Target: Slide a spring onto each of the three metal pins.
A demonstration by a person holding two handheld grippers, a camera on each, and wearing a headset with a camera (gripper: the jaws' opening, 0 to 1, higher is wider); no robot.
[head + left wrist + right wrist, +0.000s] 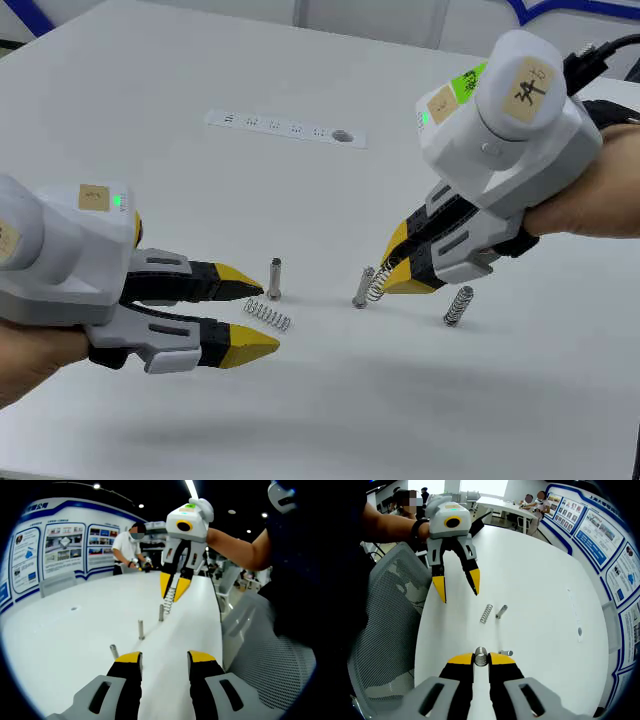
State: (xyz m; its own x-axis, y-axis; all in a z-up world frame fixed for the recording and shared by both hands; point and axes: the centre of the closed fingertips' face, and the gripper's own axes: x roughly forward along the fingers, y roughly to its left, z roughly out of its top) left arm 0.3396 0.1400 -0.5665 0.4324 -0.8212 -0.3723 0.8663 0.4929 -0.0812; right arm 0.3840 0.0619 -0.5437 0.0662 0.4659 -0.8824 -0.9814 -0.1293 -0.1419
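Head view: at the left, the left gripper (258,317) is held low over the white table (150,120) with its jaws spread, and a loose spring (267,315) is seen lying between the tips. Just beyond it, a bare metal pin (275,278) stands upright. Further right, a second pin (361,288) is flanked by the right gripper (392,272), whose jaws are pinched on a held spring (378,280). A third spring (458,305) stands slightly tilted at the far right.
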